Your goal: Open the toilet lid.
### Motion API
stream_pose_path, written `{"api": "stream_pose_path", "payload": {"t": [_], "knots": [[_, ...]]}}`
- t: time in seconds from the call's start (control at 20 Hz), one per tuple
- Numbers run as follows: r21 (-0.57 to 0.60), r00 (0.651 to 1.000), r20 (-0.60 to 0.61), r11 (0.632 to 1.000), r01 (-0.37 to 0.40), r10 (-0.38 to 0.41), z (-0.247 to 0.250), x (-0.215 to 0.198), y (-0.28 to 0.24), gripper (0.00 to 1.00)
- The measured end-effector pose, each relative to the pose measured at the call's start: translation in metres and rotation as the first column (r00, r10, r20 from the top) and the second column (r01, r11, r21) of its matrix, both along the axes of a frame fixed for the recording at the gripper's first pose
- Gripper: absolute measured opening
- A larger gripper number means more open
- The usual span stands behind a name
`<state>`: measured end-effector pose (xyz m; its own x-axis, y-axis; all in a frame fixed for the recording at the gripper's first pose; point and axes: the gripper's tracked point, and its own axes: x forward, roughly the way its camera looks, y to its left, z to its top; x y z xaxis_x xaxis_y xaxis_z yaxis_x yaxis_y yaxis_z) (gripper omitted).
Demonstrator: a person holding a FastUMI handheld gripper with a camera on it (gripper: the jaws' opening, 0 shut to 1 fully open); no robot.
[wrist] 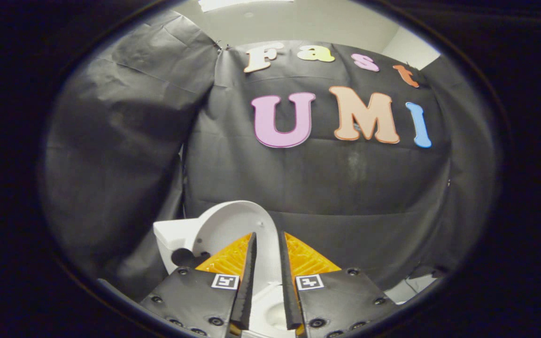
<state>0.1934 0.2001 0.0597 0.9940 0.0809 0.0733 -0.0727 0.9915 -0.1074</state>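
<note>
**One lid, already raised, in a narrow slot between the fingers**

One thing matters here: the toilet lid [233,225]. It stands steeply up, its pale inner face turned toward the camera and its free edge running into the gap of the gripper [266,234]. The fingers are set only a narrow slot apart with white lid showing in that slot. Whether both pads actually press on the edge I cannot tell.

Judging by the tilt, the swing looks mostly done, and what is left is to lean the lid back to rest against the tank [172,234], which sits just behind the lid and to its left. To do that well, follow the arc about the hinge rather than push straight, so the edge does not twist out of the slot. Slow down near the tank so that the lid does not knock against it. Spread the fingers only once the lid leans past upright, otherwise it may fall forward onto the bowl [270,312] below it.

Behind the lid, the black booth wall [345,188] hangs in creased folds on all sides. Above that is a pale ceiling [327,23]. Low and well to the right of the lid is a small light patch [413,285], probably floor.
</note>
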Motion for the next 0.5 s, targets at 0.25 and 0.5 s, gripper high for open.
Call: {"api": "stream_pose_path", "payload": {"t": [0.25, 0.5], "knots": [[0.046, 0.998, -0.056, 0.999, 0.015, -0.013, -0.019, -0.021, -0.074, 0.30], [0.016, 0.993, -0.121, 1.000, 0.004, -0.002, -0.046, -0.046, -0.119, 0.30]]}}
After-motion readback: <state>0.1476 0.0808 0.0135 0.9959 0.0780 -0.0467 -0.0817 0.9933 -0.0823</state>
